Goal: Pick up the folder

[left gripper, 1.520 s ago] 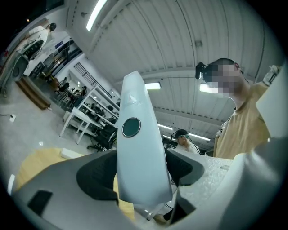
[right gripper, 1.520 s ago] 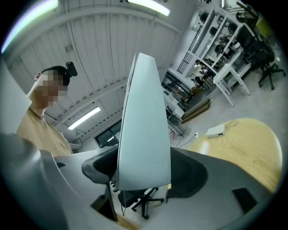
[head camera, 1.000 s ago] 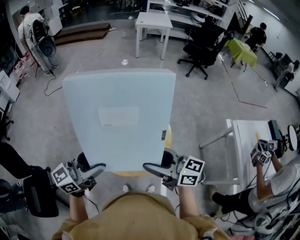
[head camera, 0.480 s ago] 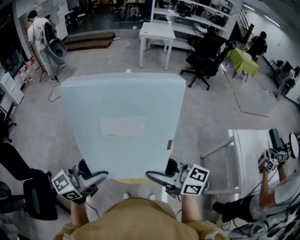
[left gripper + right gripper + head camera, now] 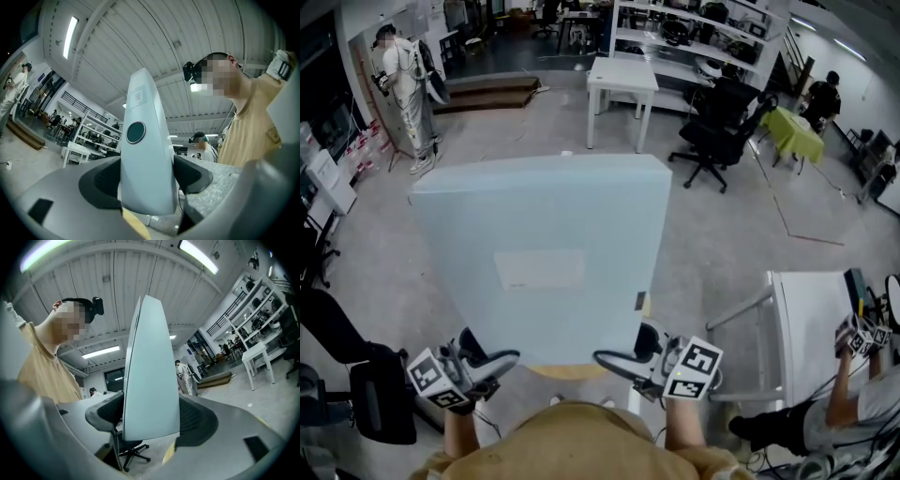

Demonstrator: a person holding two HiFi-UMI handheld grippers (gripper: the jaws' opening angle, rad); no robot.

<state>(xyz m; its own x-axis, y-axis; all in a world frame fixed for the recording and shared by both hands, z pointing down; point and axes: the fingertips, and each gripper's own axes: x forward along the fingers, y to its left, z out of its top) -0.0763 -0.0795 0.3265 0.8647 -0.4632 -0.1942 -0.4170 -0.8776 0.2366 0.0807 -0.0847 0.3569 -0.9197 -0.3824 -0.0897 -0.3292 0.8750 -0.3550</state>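
A large pale blue folder (image 5: 544,253) with a white label is held up in the air, filling the middle of the head view. My left gripper (image 5: 492,361) is shut on its lower left corner and my right gripper (image 5: 614,361) on its lower right corner. In the left gripper view the folder's spine (image 5: 143,154), with a dark round hole, stands edge-on between the dark pads (image 5: 101,180). In the right gripper view the folder (image 5: 150,380) rises edge-on between the pads (image 5: 197,420). A round wooden stool top (image 5: 548,372) peeks out under the folder.
A white table (image 5: 623,80) and black office chairs (image 5: 727,122) stand at the back. Another white table (image 5: 806,319) is at the right with a seated person (image 5: 853,394) holding grippers. A standing person (image 5: 403,84) is far left; a dark chair (image 5: 380,398) is lower left.
The folder has risen slightly and shifted a little left in the head view, and the view tilted up. Both grippers keep their hold on its lower corners.
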